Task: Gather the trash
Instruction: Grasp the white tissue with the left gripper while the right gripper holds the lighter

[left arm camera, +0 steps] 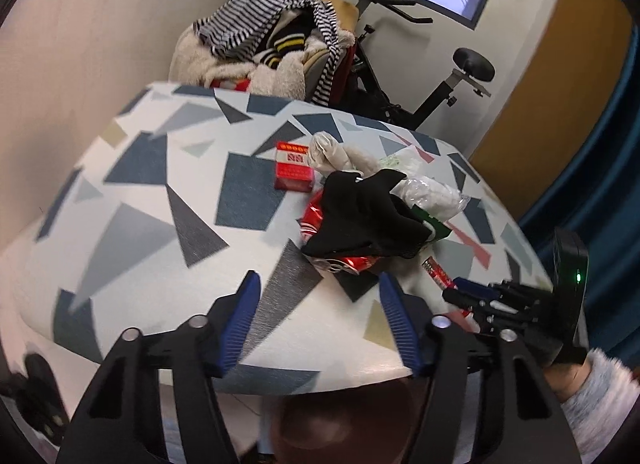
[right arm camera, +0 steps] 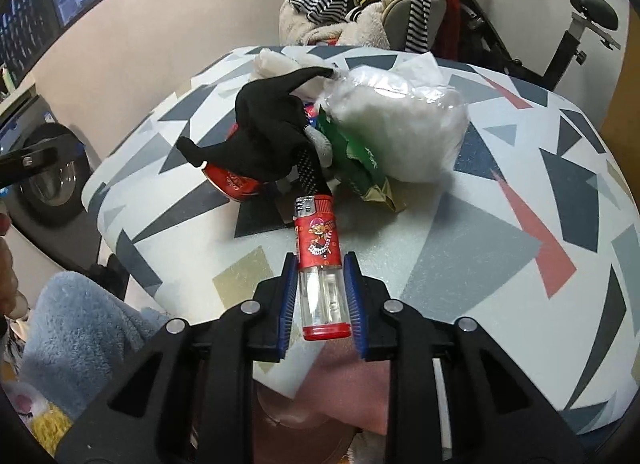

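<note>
A heap of trash lies on the patterned table (left arm camera: 160, 224): a black cloth (left arm camera: 368, 216) draped over a crushed red can (left arm camera: 344, 262), a red cigarette box (left arm camera: 293, 170), crumpled white tissue (left arm camera: 332, 152), a clear plastic bag (left arm camera: 432, 192) and a green packet (left arm camera: 434, 226). My left gripper (left arm camera: 319, 278) stands open over the table's near edge, just short of the can, with nothing between its fingers. My right gripper (right arm camera: 320, 260) is shut on a red and clear lighter (right arm camera: 318, 240), held just above the table with its metal head toward the heap. The left wrist view shows that gripper (left arm camera: 460, 292) at the right.
Behind the table a chair piled with clothes (left arm camera: 272, 48) and an exercise bike (left arm camera: 440, 76) stand by the wall. A washing machine (right arm camera: 52, 168) is at the left and a blue curtain (left arm camera: 600, 144) at the right. A fluffy blue sleeve (right arm camera: 80, 324) shows at the lower left.
</note>
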A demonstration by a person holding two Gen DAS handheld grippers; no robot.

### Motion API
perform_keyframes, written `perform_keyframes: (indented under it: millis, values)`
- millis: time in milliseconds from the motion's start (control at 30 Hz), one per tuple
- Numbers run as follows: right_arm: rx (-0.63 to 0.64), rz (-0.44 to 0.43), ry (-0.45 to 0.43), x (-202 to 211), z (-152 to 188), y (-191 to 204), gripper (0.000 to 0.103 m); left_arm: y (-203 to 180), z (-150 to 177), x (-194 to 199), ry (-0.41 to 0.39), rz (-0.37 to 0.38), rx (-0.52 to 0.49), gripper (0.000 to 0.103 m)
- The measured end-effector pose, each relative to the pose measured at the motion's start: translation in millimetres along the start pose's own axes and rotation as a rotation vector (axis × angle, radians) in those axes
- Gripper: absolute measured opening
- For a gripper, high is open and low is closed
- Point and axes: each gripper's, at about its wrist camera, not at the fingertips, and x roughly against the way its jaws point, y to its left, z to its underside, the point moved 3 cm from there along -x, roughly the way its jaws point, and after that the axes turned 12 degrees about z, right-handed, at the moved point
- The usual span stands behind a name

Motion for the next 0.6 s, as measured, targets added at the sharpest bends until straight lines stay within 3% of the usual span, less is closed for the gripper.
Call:
perform_keyframes:
  millis: [267,533,600]
  values:
    - [-0.035,0.010,-0.051,20.8,2.4,-15.2,0.027,-10.9,-12.0,-16.3,0.018,0.046,-0.016,0.057]
    - [-0.063,0.029,-0.082,29.0,-3.8,-33.3,0.027,-1.4,-58.7,-40.2,0.003,0.118,0.058,0.049]
    - [-0.073,0.032,-0.084,28.6,-3.2,-37.6,0.027,-5.2,-68.7,-47.6,0.007,0.131,0.037,0.048]
